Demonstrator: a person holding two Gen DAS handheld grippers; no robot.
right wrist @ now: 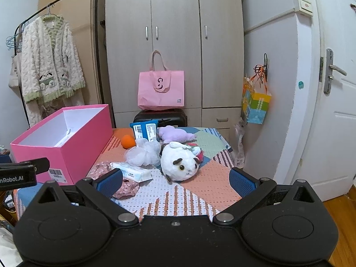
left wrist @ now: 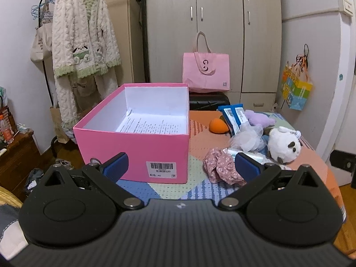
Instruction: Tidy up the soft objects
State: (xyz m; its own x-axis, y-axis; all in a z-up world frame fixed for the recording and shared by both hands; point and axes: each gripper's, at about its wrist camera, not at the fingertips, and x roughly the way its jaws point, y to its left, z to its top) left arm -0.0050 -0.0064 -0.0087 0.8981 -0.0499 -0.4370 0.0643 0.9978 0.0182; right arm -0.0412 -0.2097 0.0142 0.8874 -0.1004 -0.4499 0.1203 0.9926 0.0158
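Left wrist view: left gripper [left wrist: 181, 166] spread wide, nothing between blue ribbed pads [left wrist: 116, 163], hovering low over patterned quilted table cover [left wrist: 200, 133]. Dead ahead, open pink cardboard shoebox [left wrist: 133, 149] w/ barcode label on near wall; lid off, white interior holding only a printed paper sheet [left wrist: 151, 125]. Likely the target bin, set at table's left so soft items can go straight in. To the right, soft stuff in a loose pile: pink floral fabric scrunchie [left wrist: 220, 166] nearest, just beside right pad; white plush panda-like toy [left wrist: 283, 144] behind it; white mesh bath pouf [left wrist: 247, 136]; lilac plush toy [left wrist: 260, 118] further back; orange round soft ball [left wrist: 218, 125] apart from pile, near box's far corner. Blue flat packets [left wrist: 232, 116] leaning at back, prob not soft.

Right wrist view: right gripper [right wrist: 175, 180] also fully parted, empty, aimed at pile centre. White plush toy [right wrist: 180, 163] lying on its side roughly midway ahead of the fingers, so looks like the natural first pick. White wrapped tissue pack [right wrist: 132, 171] resting on the floral scrunchie [right wrist: 126, 188], touching it, by left pad. Mesh pouf [right wrist: 144, 152], lilac plush [right wrist: 175, 133], orange ball [right wrist: 128, 141] and blue packets [right wrist: 144, 131] behind. Pink box [right wrist: 64, 146] off to left, nothing soft inside yet; task barely begun by the look of it. Left gripper's black body [right wrist: 20, 172] poking in at left edge.
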